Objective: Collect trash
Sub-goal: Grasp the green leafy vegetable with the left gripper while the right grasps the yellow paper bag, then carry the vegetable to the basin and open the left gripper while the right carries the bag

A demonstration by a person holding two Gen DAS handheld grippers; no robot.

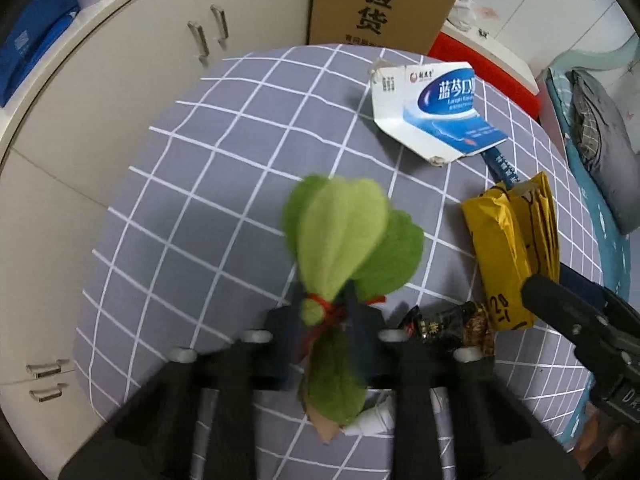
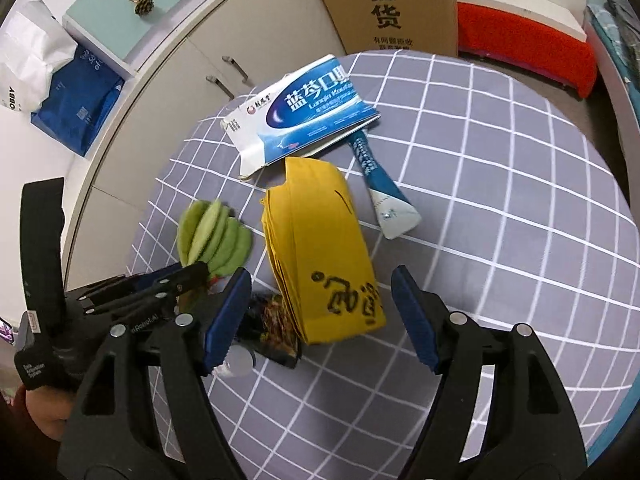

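Green felt leaf bundle [image 1: 340,236], tied with red string, pinched at its tied neck between left gripper [image 1: 325,316] fingers, leaves fanning out above the grey checked tablecloth [image 1: 192,184]. Just right of it: dark snack wrapper [image 2: 272,320], yellow folded bag [image 2: 320,256], blue tube [image 2: 380,184], flattened blue-white medicine box [image 2: 304,120]. Right gripper [image 2: 320,320] spread wide, empty, fingers straddling the yellow bag's near end. Cardboard box [image 2: 384,4] behind the table.

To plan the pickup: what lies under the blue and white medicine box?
A blue tube sticks out from under the medicine box, beside the yellow paper stack. The tube's top end is covered.
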